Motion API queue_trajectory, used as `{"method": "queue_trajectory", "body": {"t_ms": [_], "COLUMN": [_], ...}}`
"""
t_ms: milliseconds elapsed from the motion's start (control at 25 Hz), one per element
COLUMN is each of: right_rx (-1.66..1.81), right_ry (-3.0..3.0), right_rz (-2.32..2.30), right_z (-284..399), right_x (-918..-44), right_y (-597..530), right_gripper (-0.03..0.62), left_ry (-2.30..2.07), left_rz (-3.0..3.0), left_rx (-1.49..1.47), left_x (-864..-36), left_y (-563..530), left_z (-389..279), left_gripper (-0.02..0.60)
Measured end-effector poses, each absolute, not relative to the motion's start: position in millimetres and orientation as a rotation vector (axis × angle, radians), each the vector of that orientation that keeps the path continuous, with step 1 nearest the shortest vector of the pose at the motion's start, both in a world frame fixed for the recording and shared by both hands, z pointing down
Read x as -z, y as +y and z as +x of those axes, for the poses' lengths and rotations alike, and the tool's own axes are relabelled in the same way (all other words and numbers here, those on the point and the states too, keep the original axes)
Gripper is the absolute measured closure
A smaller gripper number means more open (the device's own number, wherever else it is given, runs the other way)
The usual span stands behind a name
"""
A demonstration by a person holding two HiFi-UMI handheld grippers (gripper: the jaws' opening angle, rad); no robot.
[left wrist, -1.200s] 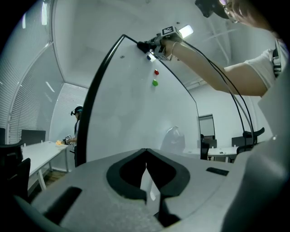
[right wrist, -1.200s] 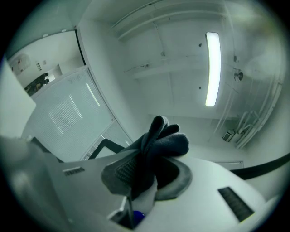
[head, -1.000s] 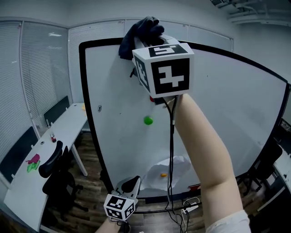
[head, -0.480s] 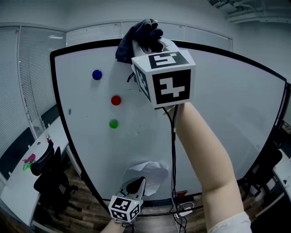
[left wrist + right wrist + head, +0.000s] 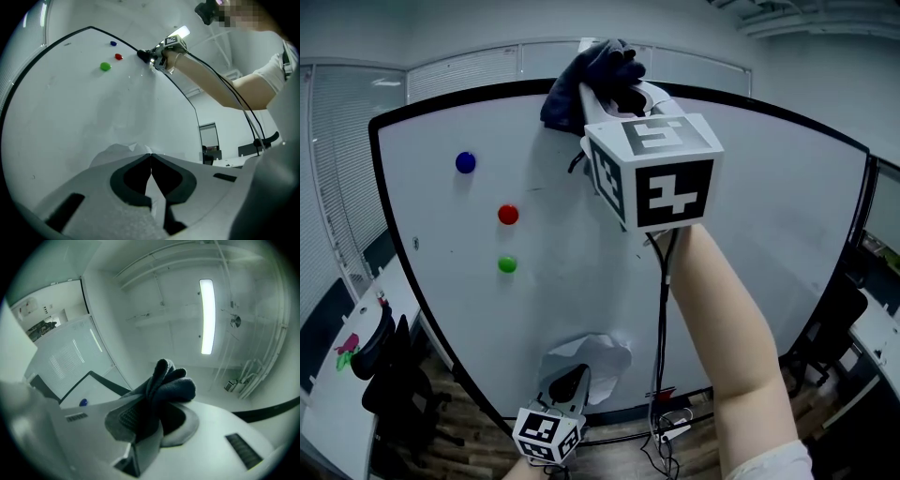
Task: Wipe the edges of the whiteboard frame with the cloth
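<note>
A large whiteboard (image 5: 787,216) with a black frame (image 5: 441,90) fills the head view. My right gripper (image 5: 614,80) is raised to the top edge of the frame, shut on a dark blue cloth (image 5: 598,66) that bunches over that edge. In the right gripper view the cloth (image 5: 164,385) sticks up between the jaws, with the frame (image 5: 105,380) just behind. My left gripper (image 5: 570,382) hangs low near the board's bottom edge, shut with nothing in it. From the left gripper view the right gripper (image 5: 157,54) and cloth (image 5: 142,55) show far up on the frame.
Blue (image 5: 466,161), red (image 5: 508,214) and green (image 5: 506,264) magnets sit on the board's left part. A crumpled white sheet (image 5: 595,361) hangs near the board's bottom. Office chairs (image 5: 389,375) and a desk (image 5: 328,412) stand at left; cables (image 5: 675,427) lie on the floor.
The view has swung left, showing more of the board's left side and the three magnets. My right gripper with the cloth has shifted slightly right along the top edge. The left gripper stays low.
</note>
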State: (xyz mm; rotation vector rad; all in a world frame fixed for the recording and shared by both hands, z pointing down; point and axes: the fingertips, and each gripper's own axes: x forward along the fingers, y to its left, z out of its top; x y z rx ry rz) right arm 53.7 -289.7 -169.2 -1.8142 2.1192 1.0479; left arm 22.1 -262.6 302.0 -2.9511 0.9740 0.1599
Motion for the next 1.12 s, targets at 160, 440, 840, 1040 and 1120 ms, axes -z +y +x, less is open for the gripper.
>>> {"method": "queue_trajectory", "body": {"t_ms": [160, 440, 840, 1040, 1120], "right_rx": [-1.054, -1.076, -1.115, -1.126, -1.122], "right_ry": [2.091, 2.096, 2.106, 2.086, 2.079], "right_rz": [-1.846, -1.873, -1.874, -1.911, -1.913], "right_z": [71, 108, 189, 259, 290], "right_x": [167, 172, 176, 181, 181], "right_y": [-286, -278, -259, -245, -237], "right_gripper": [0.526, 0.526, 0.526, 0.526, 0.526], "left_ry": [0.957, 0.906, 0.908, 0.921, 0.916], "left_rz": [-2.966, -2.923, -2.902, -2.880, -2.871], "left_rx": [-0.123, -0.082, -0.130, -0.136, -0.139], "left_x": [-312, -302, -295, -289, -287], "left_y": [-259, -252, -238, -228, -219], "left_z": [29, 61, 160, 221, 248], "left_gripper": [0.563, 0.563, 0.563, 0.563, 0.563]}}
